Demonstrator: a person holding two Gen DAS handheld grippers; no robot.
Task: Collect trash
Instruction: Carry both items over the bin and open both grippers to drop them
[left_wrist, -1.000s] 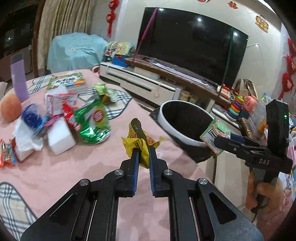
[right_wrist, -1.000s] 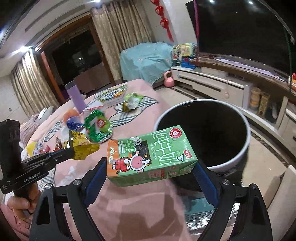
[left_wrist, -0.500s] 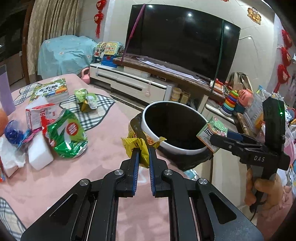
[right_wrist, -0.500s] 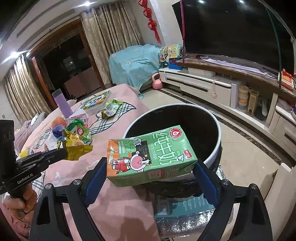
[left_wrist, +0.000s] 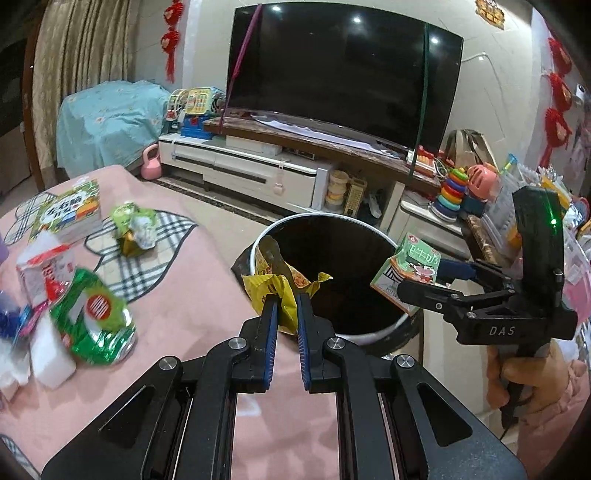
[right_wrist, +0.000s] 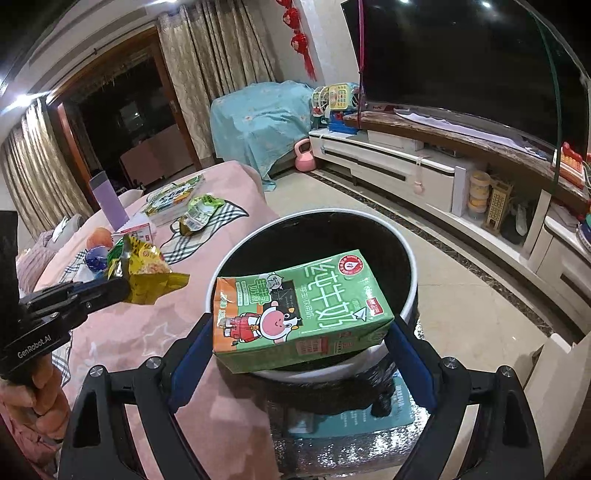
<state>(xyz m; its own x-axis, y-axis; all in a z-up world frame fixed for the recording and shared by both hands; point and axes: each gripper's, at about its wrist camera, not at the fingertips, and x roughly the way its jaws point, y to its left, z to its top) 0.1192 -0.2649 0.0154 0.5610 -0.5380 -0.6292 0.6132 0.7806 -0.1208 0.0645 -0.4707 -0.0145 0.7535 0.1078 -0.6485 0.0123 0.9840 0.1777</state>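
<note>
Left gripper (left_wrist: 283, 308): nearly closed, its blue pads pinched on a crumpled yellow wrapper (left_wrist: 275, 286); from the right wrist view the same gripper (right_wrist: 110, 291) held the wrapper (right_wrist: 147, 273) out over the edge of the table toward the bin.
Yellow wrapper: its loose upper end stuck up and overlapped the near rim of the bin in the left wrist view; whether it hung over the opening or just short of it could not be told.
Right gripper (right_wrist: 303, 332): jaws wide, clamped on the two short ends of a green milk carton (right_wrist: 295, 310); a hand (left_wrist: 517, 373) gripped its handle.
Milk carton: lying flat between the pads, held above the mouth of the bin; in the left wrist view the carton (left_wrist: 410, 273) sat at the right side of the rim.
Bin (right_wrist: 406, 254): round, white rim, dark inside, standing on the floor just beside the table.
Table (left_wrist: 192, 288): covered in a pink cloth with plaid patches.
Left on the table: a green snack bag (left_wrist: 92, 317), a small green and silver packet (left_wrist: 135, 229), a white and red carton (left_wrist: 40, 266), a book (left_wrist: 70, 212), white tissue (left_wrist: 48, 354), a purple cup (right_wrist: 107, 197).
Background: a large dark television (left_wrist: 340, 74) on a white low cabinet (left_wrist: 243, 173).
</note>
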